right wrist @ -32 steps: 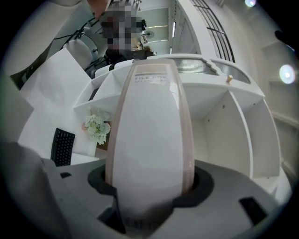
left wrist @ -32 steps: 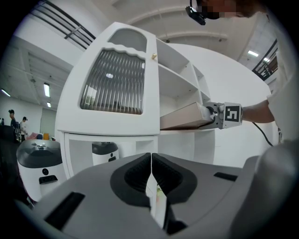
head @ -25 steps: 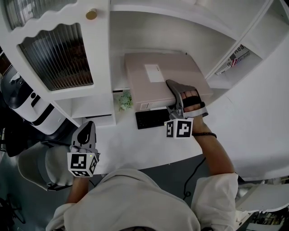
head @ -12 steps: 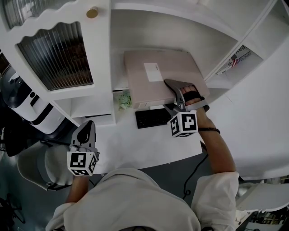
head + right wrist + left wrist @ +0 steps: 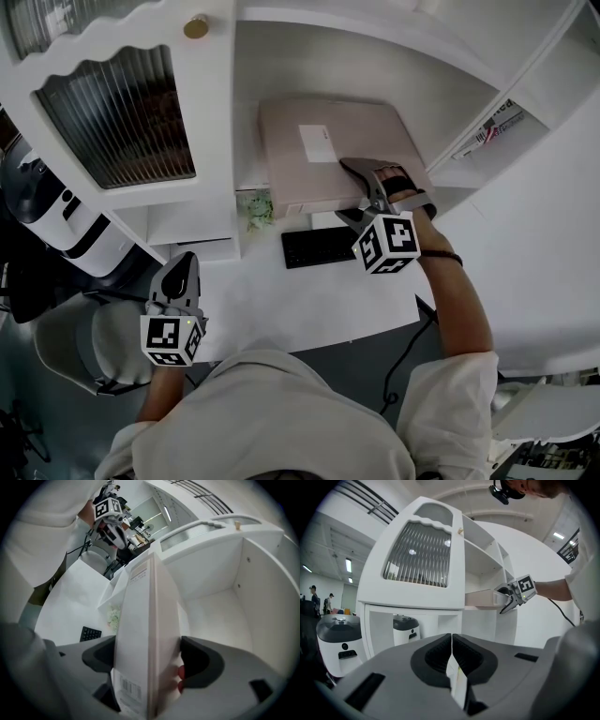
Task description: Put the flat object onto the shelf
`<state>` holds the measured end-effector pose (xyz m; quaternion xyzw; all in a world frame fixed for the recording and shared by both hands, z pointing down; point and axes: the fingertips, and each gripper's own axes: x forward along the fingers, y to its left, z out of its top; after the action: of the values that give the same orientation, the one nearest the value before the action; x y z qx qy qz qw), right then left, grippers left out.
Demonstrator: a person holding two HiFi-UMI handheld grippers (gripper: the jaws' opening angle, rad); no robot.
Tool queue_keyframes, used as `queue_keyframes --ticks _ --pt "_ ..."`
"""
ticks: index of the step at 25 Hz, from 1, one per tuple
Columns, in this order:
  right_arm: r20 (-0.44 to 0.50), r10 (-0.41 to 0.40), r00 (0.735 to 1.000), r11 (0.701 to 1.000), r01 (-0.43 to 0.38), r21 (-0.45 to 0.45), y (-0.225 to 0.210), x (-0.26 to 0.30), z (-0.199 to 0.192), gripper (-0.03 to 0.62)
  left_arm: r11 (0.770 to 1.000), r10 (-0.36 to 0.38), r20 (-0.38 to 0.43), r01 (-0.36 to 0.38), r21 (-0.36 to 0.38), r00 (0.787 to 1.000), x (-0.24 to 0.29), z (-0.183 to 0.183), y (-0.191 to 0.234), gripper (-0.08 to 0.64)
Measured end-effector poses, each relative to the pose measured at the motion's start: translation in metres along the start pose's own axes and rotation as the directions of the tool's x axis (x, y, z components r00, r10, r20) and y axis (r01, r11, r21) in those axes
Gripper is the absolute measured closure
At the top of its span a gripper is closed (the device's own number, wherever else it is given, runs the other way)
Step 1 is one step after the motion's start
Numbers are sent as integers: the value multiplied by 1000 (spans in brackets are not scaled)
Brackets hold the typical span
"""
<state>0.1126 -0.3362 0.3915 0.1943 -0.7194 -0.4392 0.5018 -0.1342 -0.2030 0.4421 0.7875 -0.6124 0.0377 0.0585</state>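
Since a second ago the jaws of the right hand-held gripper (image 5: 357, 195) have been spread and are opening at this moment; the flat box (image 5: 323, 155) is still seen between them at its front right corner, but no longer looks clamped. The box is laid flat on the shelf (image 5: 247, 150) and seems to have been pushed a little deeper; its front end is judged to overhang the shelf's front edge slightly. Placement is taken as near done, with release under way. The left hand-held gripper (image 5: 178, 281) is held low past the bench's front left edge, jaws closed on nothing. Free room is seen along the shelf's left edge beside the box; the right edge is bounded closely by a divider (image 5: 469, 131). A keyboard (image 5: 317, 247) lies on the bench (image 5: 309, 300) below the withdrawal path
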Motion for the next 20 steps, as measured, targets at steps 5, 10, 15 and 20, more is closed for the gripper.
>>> queue_keyframes --ticks 5,10,15,20 --pt "31 68 997 997 -69 30 -5 6 1 164 1000 1 -9 -1 -5 1000 2 -4 1 554" --pt "59 111 992 993 -114 44 -12 15 2 160 1000 2 -15 -2 -11 1000 6 -7 3 554" --pt "90 170 981 981 -177 73 -19 21 3 155 1000 5 -23 -5 -16 1000 9 -11 5 554" --pt "142 219 965 964 -237 122 -27 25 3 155 1000 16 -30 -17 -23 999 9 -14 5 554"
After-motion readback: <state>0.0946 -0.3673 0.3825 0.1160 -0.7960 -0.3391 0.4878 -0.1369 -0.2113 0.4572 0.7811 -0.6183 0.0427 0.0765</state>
